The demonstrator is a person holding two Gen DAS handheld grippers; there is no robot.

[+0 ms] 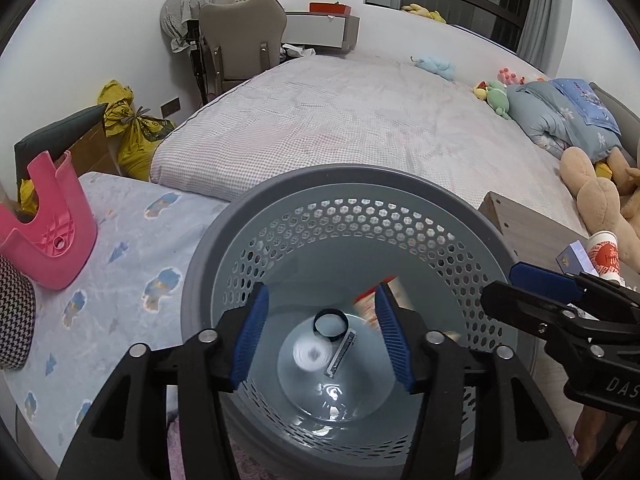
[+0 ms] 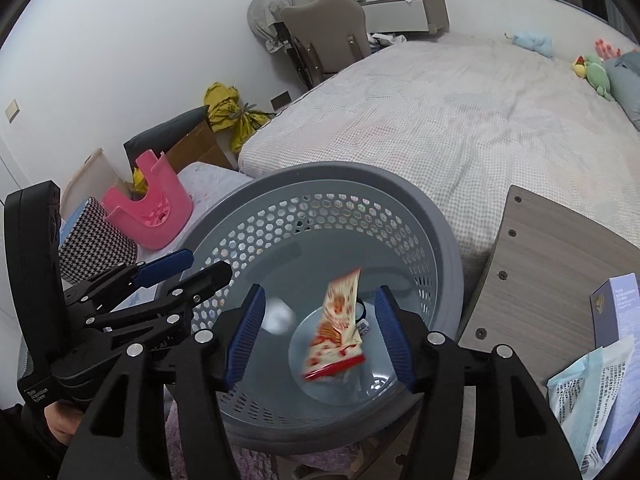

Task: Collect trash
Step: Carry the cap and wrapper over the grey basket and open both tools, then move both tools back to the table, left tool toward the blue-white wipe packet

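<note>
Trash basket [image 1: 280, 216] sits right under my left gripper [image 1: 320, 340], jaws apart over it with nothing between them; a black ring [image 1: 330, 325] lies on the basket's floor. Over to the right wrist: my right gripper [image 2: 320, 336] is parted too, and a red-and-white wrapper [image 2: 338, 332], blurred, is inside the basket [image 2: 440, 232], clear of both pads.

Basket [image 1: 208, 264] before the bed [image 1: 340, 120] — stool [image 1: 52, 224] to its left.
</note>
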